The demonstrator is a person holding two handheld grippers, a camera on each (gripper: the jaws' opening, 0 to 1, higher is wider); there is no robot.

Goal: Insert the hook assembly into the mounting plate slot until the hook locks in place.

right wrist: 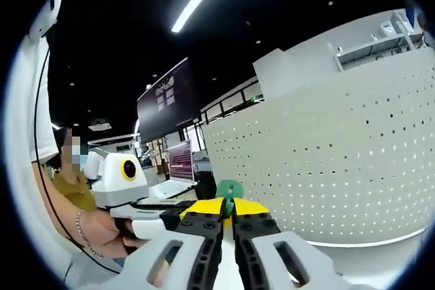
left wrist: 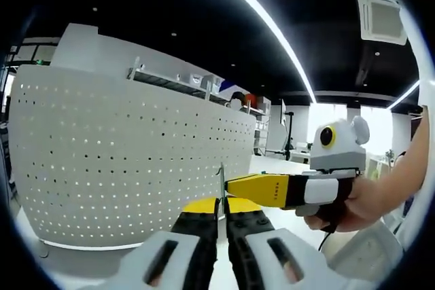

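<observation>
Currently both clenched: left gripper [left wrist: 222, 216] on thin metal hook [left wrist: 221, 180], right gripper [right wrist: 228, 216] on green piece [right wrist: 229, 189]. Held just before white perforated plate [left wrist: 129, 161], apart from it.

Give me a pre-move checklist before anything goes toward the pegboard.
1. Left gripper clamped on the thin metal piece: ok, jaws closed around it.
2. Right gripper holding the green part: ok, it sits between the shut jaws.
3. Perforated white panel in view: ok.
4. Target slot identified: cannot tell.
5. The two grippers close together: ok, the right gripper's yellow tip nearly meets the metal piece.
6. Parts already joined: cannot tell.
</observation>
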